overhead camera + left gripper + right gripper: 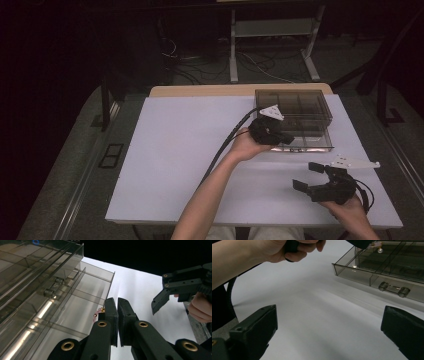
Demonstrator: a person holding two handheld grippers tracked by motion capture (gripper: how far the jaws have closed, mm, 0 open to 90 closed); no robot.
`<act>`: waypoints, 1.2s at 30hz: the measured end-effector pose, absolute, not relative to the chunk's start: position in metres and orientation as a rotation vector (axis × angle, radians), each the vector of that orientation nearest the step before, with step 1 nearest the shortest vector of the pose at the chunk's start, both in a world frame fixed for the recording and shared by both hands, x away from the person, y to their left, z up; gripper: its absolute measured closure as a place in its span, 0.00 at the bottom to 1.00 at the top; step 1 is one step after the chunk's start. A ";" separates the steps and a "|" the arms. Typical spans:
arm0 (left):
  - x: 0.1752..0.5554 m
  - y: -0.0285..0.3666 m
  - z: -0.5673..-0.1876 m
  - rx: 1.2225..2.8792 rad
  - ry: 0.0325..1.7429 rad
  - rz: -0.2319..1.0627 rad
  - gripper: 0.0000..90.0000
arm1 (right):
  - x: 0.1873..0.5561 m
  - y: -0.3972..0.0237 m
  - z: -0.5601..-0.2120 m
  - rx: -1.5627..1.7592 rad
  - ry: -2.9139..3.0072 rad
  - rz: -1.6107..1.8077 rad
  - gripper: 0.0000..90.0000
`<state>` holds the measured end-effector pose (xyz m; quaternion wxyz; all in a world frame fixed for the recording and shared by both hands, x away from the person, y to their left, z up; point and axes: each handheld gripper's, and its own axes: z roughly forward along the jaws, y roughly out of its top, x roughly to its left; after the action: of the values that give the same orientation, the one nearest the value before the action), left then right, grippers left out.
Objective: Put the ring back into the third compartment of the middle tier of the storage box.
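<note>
A smoky clear drawer box (295, 102) stands at the table's back right, its lowest drawer (312, 145) pulled out toward me. My left gripper (289, 139) hovers over that drawer's front left corner. Its jaws are shut, and a small gold and pink trinket (95, 314) pokes out beside their tips. In the right gripper view the trinket (378, 246) hangs above the open drawer (352, 271). My right gripper (308, 176) rests near the table's front right, open with nothing between its jaws (329, 327); one of its fingers (160, 300) shows in the left gripper view.
The white table top (190, 150) spreads to the left of the box. The drawer's front carries a clear handle (394, 288). The left gripper's cable (220, 150) trails along the forearm. Behind the table stand a metal frame (272, 30) and floor cables.
</note>
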<state>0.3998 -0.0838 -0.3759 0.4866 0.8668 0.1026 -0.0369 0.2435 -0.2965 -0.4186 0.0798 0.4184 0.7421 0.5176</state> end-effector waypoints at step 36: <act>0.422 -0.130 -0.370 2.067 0.290 -0.093 0.96 | 0.241 -0.299 -0.416 1.264 2.195 1.577 0.00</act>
<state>0.4225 -0.1303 -0.3703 0.5020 0.8556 0.1200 -0.0383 0.2413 -0.2990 -0.4160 0.0789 0.4223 0.7333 0.5270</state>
